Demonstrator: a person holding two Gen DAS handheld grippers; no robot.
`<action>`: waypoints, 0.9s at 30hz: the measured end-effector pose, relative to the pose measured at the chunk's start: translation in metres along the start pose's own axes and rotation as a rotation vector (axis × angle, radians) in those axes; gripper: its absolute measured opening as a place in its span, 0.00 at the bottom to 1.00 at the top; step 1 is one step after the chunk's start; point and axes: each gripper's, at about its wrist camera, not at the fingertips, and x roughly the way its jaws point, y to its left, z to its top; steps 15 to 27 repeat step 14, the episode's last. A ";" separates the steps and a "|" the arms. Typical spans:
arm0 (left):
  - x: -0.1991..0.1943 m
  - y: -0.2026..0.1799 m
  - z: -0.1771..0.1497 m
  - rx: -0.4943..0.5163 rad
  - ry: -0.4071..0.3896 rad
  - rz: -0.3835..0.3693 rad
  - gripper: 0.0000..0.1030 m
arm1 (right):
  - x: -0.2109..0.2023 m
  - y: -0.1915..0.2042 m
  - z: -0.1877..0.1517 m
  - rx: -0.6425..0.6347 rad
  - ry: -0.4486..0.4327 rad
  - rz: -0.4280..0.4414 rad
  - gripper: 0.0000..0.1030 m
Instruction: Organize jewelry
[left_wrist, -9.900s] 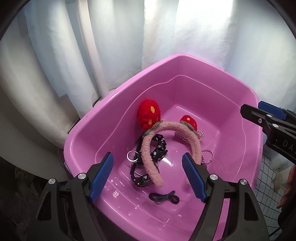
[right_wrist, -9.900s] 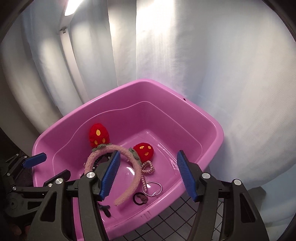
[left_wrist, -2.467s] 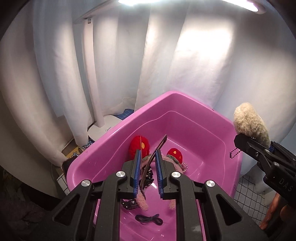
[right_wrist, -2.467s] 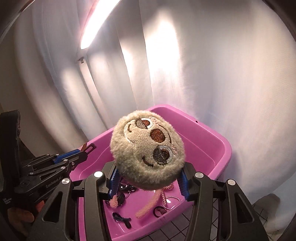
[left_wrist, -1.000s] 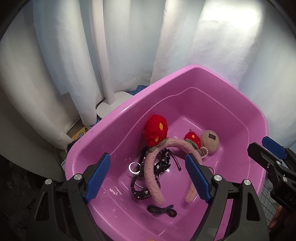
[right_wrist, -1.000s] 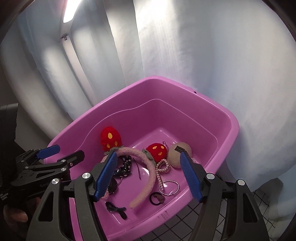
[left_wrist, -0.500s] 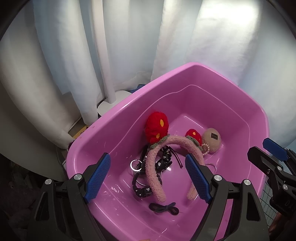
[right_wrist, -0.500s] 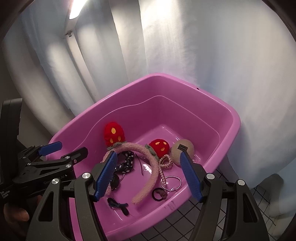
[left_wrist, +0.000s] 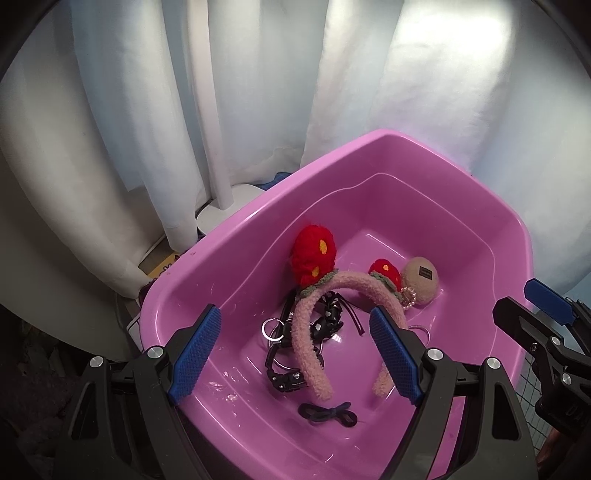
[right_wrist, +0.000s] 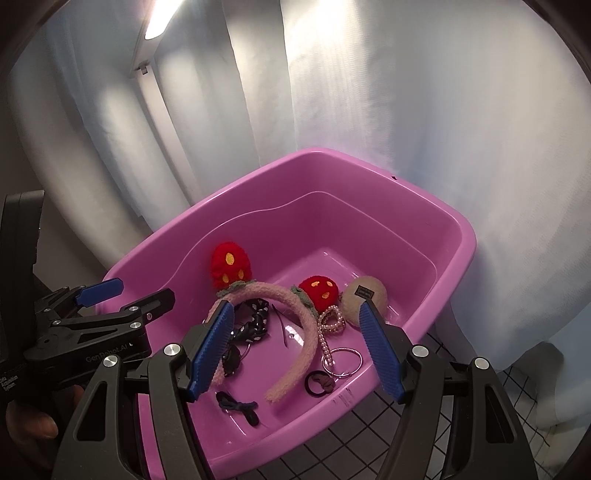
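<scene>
jewelry and hair pieces lie gathered in the pink tub (left_wrist: 369, 155), and the change since a couple of seconds ago is plain: the plush sloth keychain (right_wrist: 364, 299), then clamped in the right gripper (right_wrist: 297, 349), is now set face down on the tub floor, and the thin black hair pin (right_wrist: 281, 325), then pinched in the left gripper (left_wrist: 295, 352), is laid beside the fuzzy headband (right_wrist: 291, 325).

nearest, at 6 o'clock in each wrist view, both grippers are seen spread wide with nothing between the blue pads. just beyond, a black hair tie (left_wrist: 327, 410) is seen at 6 o'clock of the tub floor, with a silver ring (right_wrist: 343, 363) and a pearl strand (right_wrist: 328, 328) toward 4 o'clock in the right wrist view. further in, the headband is arched over the black spiked bracelets (left_wrist: 286, 373). the keychain is lodged at 2 o'clock, touching a red strawberry ear (right_wrist: 317, 290).

two more items are thus judged deposited; whether anything outside the tub remains cannot be told.
</scene>
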 end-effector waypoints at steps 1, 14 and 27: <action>-0.001 0.000 0.000 0.001 -0.003 -0.001 0.79 | 0.000 0.000 -0.001 0.001 -0.001 -0.001 0.65; -0.011 -0.004 -0.002 0.002 -0.014 -0.009 0.79 | -0.012 0.000 -0.004 -0.010 -0.020 -0.006 0.65; -0.011 -0.004 -0.002 0.002 -0.014 -0.009 0.79 | -0.012 0.000 -0.004 -0.010 -0.020 -0.006 0.65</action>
